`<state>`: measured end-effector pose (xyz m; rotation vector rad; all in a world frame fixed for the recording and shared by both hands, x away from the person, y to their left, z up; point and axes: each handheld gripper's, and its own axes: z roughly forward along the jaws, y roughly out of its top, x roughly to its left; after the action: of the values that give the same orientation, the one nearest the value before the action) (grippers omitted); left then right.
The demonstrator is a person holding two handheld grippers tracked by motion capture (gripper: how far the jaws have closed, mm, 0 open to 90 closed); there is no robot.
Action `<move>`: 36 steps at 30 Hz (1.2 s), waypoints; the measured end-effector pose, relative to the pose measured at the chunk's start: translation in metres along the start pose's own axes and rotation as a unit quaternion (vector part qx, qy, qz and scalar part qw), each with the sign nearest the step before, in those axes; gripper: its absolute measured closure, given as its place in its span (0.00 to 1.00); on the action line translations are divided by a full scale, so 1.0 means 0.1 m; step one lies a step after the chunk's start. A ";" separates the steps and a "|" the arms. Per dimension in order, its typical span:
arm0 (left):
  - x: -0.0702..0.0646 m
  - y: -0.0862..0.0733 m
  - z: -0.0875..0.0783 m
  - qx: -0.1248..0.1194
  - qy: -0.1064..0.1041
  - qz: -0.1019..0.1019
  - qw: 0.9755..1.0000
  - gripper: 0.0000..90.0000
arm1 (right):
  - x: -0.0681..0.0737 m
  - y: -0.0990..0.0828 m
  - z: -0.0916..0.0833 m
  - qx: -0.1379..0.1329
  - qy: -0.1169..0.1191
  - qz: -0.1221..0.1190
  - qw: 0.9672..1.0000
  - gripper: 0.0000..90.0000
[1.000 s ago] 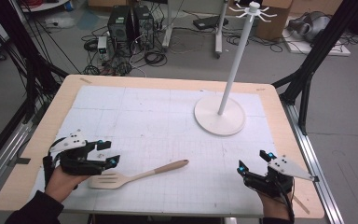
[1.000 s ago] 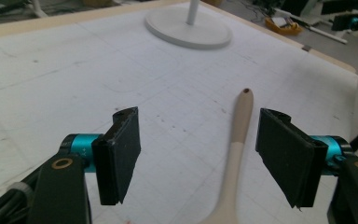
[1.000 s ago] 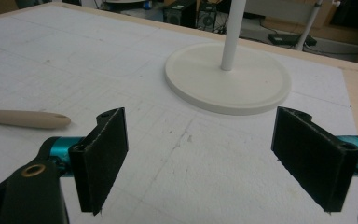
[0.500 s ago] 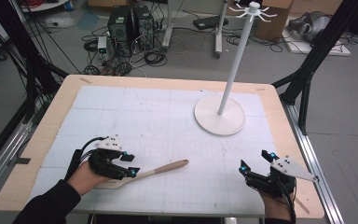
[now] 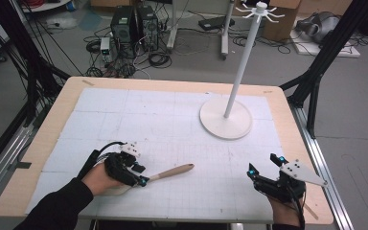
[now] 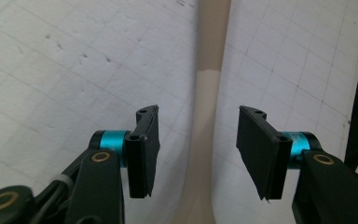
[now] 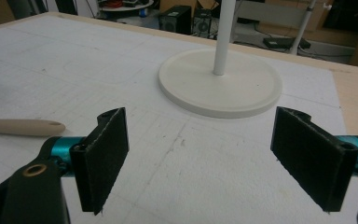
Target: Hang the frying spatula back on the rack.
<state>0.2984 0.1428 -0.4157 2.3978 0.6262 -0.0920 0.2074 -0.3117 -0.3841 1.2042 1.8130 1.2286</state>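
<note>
**A:** Where is your left gripper [image 5: 141, 176] right now?

**B:** You have it down at the near left of the table [image 5: 48, 139], on the white gridded mat [image 5: 172, 139], over the neck of the wooden spatula [image 5: 172, 170]. In the left gripper view the spatula's neck [image 6: 205, 140] runs straight up between the two black pads [image 6: 144, 149], with a strip of mat showing on each side of it.

**A:** So are you gripping it?

**B:** No. Your jaws have just been closing, and the spatula lies between them, but neither pad touches the wood yet. The claw is released, about half closed.

**A:** How does the spatula lie?

**B:** Flat on the mat. Its handle points right and a little away from you, toward the middle of the table. Its blade end sits under your left hand [image 5: 103, 177], hidden in the high view.

**A:** And your right gripper [image 5: 263, 173]?

**B:** You hold it at the near right corner, well apart from the spatula, jaws wide and with nothing between them. In the right gripper view the round base of the white hanger stand [image 7: 220, 81] lies ahead between the pads, and the handle tip [image 7: 23, 127] shows at the left edge.
</note>
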 end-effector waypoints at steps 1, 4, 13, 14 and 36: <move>0.00 0.00 0.01 0.003 -0.001 0.001 1.000 0.55 | 0.00 0.00 0.00 0.000 0.000 -0.001 1.000 0.20; -0.02 0.01 0.04 0.019 -0.003 0.007 1.000 0.56 | 0.00 0.00 0.00 0.000 0.000 -0.002 1.000 0.20; -0.05 0.01 0.08 0.036 -0.001 0.022 0.999 0.62 | -0.01 0.00 0.00 0.000 -0.002 -0.001 1.000 0.20; -0.06 0.01 0.08 0.037 -0.001 0.024 0.999 0.63 | -0.01 0.00 0.00 0.000 -0.002 -0.001 1.000 0.20; -0.21 -0.03 0.10 0.040 0.051 0.110 0.992 0.79 | -0.02 0.00 0.00 0.001 -0.005 0.003 1.000 0.20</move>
<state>0.2796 0.1300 -0.4210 2.5448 0.4072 0.1020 0.2081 -0.3131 -0.3844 1.2155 1.8052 1.2217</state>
